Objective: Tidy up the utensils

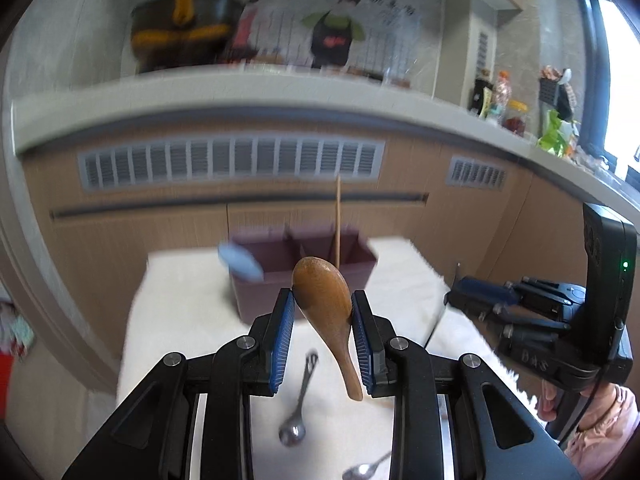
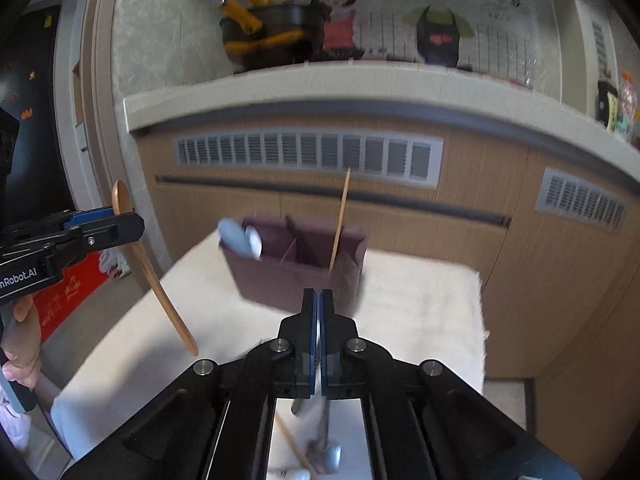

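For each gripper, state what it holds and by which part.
The left gripper holds the wooden spoon by its bowl, handle hanging down. The right gripper is shut; whether it holds anything cannot be told.

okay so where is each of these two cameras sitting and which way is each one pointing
Left wrist: on the left gripper, looking along its fingers, clamped on a wooden spoon, toward the maroon organizer; right gripper at right.
Right wrist: on the right gripper, fingers shut, facing the same organizer; left gripper and a hand at left.
Shared: organizer, upright chopstick, spoon, white cloth.
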The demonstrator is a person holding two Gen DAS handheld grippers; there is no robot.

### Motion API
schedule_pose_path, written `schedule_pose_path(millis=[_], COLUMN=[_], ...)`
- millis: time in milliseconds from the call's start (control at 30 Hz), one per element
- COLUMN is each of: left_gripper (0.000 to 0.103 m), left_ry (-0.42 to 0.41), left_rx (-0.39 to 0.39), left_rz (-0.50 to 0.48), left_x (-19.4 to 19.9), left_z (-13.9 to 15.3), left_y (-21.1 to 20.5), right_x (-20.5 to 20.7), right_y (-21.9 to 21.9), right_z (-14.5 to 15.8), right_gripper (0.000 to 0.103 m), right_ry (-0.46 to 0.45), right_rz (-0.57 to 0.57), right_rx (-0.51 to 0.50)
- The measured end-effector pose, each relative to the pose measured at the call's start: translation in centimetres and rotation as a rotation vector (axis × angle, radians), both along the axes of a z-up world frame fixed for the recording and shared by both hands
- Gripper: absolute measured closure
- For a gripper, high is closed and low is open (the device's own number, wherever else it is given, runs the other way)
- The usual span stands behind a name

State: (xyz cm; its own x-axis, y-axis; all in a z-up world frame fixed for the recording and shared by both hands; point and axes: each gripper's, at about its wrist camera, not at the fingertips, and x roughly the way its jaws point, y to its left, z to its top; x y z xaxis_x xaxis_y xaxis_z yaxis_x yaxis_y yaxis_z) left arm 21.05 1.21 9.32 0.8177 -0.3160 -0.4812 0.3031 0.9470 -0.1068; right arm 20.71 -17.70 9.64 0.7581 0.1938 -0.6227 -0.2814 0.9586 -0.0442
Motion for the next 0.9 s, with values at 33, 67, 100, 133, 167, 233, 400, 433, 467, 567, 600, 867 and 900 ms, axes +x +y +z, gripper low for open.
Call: schedule_pose_path(millis=[33, 67, 100, 133, 167, 233, 400, 433, 467, 567, 600, 867, 900], left_gripper=[0.073, 0.073, 0.073, 0.073, 0.073, 0.073, 0.073, 0.073, 0.073, 0.073, 0.073, 0.073, 0.073], left_ry=[-0.030, -0.055, -0.085, -0.114, -0.137, -0.158, -0.128, -0.114, -0.099, -0.044, -0.023, 0.084, 0.090], left_rx=[0.007, 0.008, 0.011, 0.013, 0.013, 0.012, -0.001, 0.002, 0.004, 0.011, 0.012, 0.002, -0.001], left_rz=[-0.002, -0.002, -0.002, 0.001, 0.009, 0.025, 0.033, 0.033, 0.034, 0.040, 0.042, 0.077, 0.080], left_x=[0.1, 0.1, 0.3, 0.4, 0.6, 1.0, 1.6, 1.8, 2.0, 2.7, 2.9, 3.9, 4.0], left_z=[1.2, 2.1, 3.3, 4.3, 5.2, 6.1, 5.0, 4.4, 3.6, 1.0, 0.1, -5.0, -5.2], left_y=[-0.2, -0.3, -0.3, -0.3, -0.3, -0.2, 0.7, 0.6, 0.7, 1.0, 1.2, 3.7, 3.9], right_x=[0.2, 0.6, 0.7, 1.1, 1.6, 2.6, 4.5, 5.0, 5.8, 7.8, 8.5, 12.3, 12.7], right_y=[0.2, 0.2, 0.2, 0.4, 0.4, 0.2, -1.0, -1.3, -1.6, -2.0, -2.0, -0.7, -0.8], right_z=[0.8, 2.1, 2.8, 3.3, 3.7, 3.4, -1.4, -2.9, -4.7, -8.7, -10.0, -16.2, -16.7], right_gripper=[0.103, 0.103, 0.103, 0.103, 0.103, 0.103, 0.096, 0.090, 0.085, 0.076, 0.076, 0.060, 0.060], right_ry=[-0.024, -0.059, -0.072, -0.080, -0.079, -0.053, 0.083, 0.113, 0.155, 0.244, 0.272, 0.353, 0.366], right_rz=[-0.004, -0.007, -0.001, 0.012, 0.021, 0.026, 0.006, -0.010, -0.031, -0.058, -0.064, -0.054, -0.049], right_rx=[-0.003, -0.005, -0.005, -0.007, -0.010, -0.010, -0.025, -0.029, -0.030, -0.024, -0.028, -0.182, -0.193])
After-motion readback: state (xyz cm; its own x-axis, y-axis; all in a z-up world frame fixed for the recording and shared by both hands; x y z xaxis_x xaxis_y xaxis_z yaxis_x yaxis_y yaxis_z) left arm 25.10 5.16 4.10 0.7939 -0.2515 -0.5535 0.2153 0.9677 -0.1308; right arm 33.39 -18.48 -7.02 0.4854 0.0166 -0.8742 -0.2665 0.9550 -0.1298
